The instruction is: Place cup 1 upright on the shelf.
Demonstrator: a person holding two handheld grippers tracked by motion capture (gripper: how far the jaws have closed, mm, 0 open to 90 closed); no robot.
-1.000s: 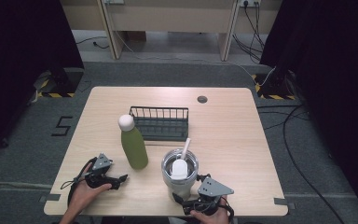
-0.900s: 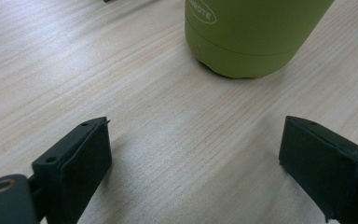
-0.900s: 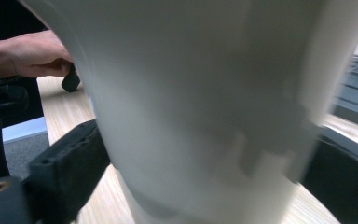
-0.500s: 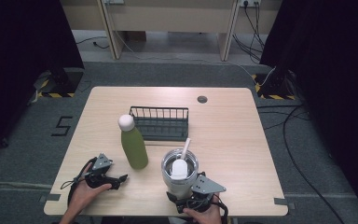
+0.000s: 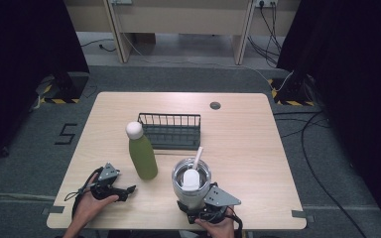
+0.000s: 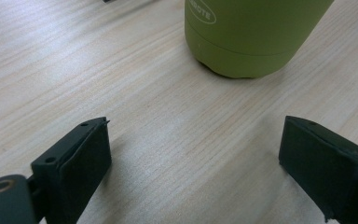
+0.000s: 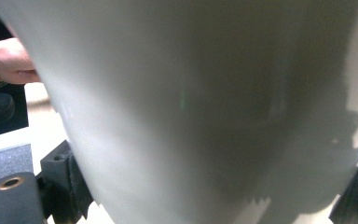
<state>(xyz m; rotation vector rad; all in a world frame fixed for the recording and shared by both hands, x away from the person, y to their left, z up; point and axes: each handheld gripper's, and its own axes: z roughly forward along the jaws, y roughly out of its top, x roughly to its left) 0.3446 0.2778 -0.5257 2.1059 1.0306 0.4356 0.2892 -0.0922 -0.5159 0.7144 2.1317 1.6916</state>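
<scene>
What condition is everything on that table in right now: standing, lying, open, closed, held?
Green bottle: upright, white cap on, untouched.
Tumbler: upright, lid on, straw in it, between the right gripper's jaws.
Wire basket: upright, looks empty.
Left gripper: open, nothing between the jaws.
Right gripper: jaws have just been closing around the tumbler's base; contact unclear.
</scene>
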